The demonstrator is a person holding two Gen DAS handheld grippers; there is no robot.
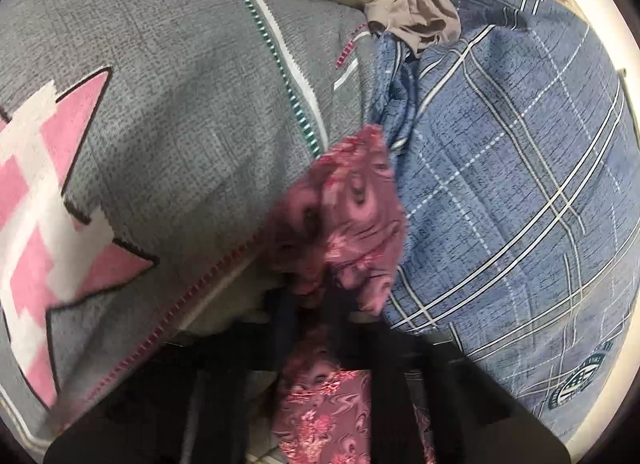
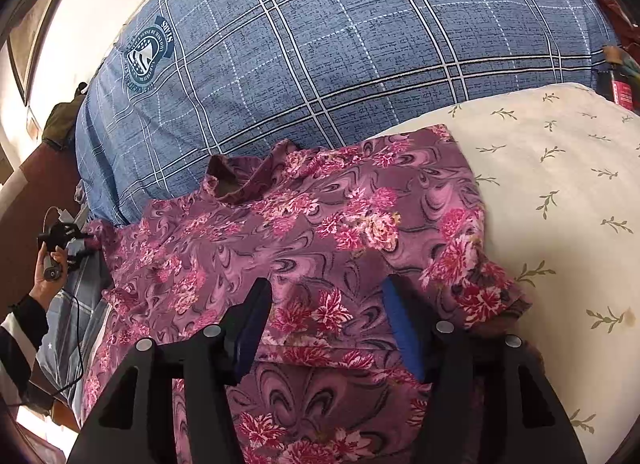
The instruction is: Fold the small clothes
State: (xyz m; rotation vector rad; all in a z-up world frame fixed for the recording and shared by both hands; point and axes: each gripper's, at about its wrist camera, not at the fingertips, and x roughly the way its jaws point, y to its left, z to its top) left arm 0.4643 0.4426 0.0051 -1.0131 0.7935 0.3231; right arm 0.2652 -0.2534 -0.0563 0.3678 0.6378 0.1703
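- Nearest in the right wrist view, the right gripper (image 2: 326,320) hovers over the cloth with its black fingers spread wide apart, the blue pads (image 2: 404,328) holding nothing.
- Beneath it lies the purple floral-print thin fabric garment (image 2: 320,232), spread over the bed with its collar opening towards the far side; one edge drapes up onto the cream pillow with small green sprigs (image 2: 560,191); it looks light, limp and prone to bunching, so I judge it will sag from any single pinch.
- At the garment's left end, the left gripper (image 1: 320,296) is clamped onto a bunched corner of it, the cloth gathered into a wad; the pinch looks secure, though blur hides the fingertips.
- The sensible hold for the right gripper would be a hem or the sleeve edge near the pillow, opposite the left pinch; a mid-panel grab would only crumple it.
- Farther off, the blue plaid bedcover with a round crest badge (image 2: 340,43) lies beneath and beyond; the grey quilted blanket with a pink star patch (image 1: 140,123) sits beside it.
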